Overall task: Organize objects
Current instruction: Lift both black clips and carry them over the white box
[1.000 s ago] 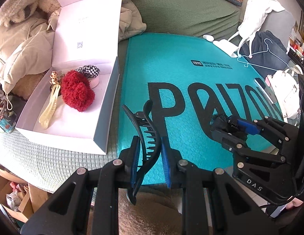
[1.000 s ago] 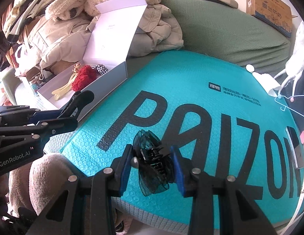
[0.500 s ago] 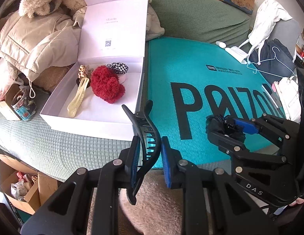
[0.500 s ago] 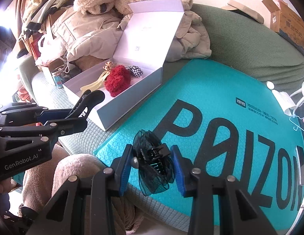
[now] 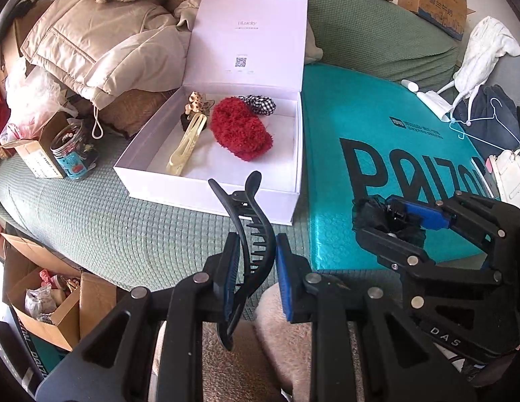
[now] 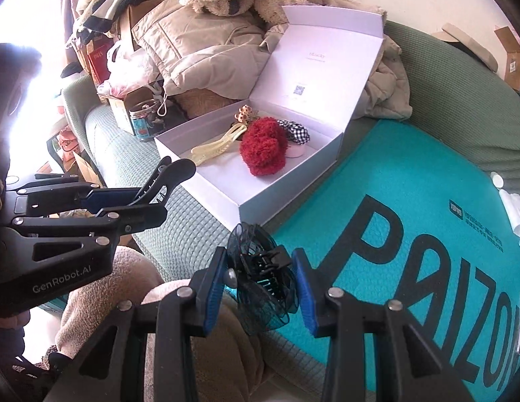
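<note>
My left gripper is shut on a long black claw hair clip, held in the air in front of the open white box. The box holds a red fluffy scrunchie, a cream hair clip, a checked scrunchie and a small beige ornament. My right gripper is shut on a black mesh bow clip above the teal mailer's near corner. The left gripper also shows in the right wrist view, with the box beyond it.
The box sits on a green quilted bed cover, next to a large teal mailer. Beige jackets pile up behind the box. A jar stands to its left. A cardboard box sits on the floor at lower left.
Both grippers have swung left toward the white box, each still holding its clip. The box now sits closer to the middle of both views.
</note>
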The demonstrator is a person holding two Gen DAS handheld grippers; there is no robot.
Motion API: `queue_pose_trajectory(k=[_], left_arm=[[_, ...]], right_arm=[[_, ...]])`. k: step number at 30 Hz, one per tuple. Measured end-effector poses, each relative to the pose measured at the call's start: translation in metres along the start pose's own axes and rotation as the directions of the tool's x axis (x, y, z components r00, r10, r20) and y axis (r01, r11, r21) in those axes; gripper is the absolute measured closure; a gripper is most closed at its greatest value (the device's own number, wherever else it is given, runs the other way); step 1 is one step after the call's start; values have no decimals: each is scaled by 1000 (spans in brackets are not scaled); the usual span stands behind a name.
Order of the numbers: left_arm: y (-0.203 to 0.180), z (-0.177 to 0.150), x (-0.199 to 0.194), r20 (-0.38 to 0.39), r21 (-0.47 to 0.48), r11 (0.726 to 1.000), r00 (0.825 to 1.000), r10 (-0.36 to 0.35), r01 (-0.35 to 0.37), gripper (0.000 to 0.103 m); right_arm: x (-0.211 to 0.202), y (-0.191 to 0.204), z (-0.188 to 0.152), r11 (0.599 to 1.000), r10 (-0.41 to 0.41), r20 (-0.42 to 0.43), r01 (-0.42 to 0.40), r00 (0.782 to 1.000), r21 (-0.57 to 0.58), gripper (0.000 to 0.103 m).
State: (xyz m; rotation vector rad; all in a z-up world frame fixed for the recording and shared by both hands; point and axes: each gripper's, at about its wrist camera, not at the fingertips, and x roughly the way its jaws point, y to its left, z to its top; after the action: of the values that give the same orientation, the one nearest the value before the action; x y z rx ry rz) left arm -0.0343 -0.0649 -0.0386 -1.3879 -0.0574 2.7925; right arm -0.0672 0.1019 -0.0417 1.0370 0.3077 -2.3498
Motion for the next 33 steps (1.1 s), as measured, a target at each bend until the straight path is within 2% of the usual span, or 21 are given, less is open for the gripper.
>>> queue_pose_trajectory(k=[16,33], left_arm=[[42,27,18,-15,-66,998,1000,-8,7,83],[59,82,55,-3,-18,999,999,-32,32,83]], right_arm=[[25,18,41,998,46,8,-45,999,-49,64],[63,6,87,998,48,27,-46,999,-52,64]])
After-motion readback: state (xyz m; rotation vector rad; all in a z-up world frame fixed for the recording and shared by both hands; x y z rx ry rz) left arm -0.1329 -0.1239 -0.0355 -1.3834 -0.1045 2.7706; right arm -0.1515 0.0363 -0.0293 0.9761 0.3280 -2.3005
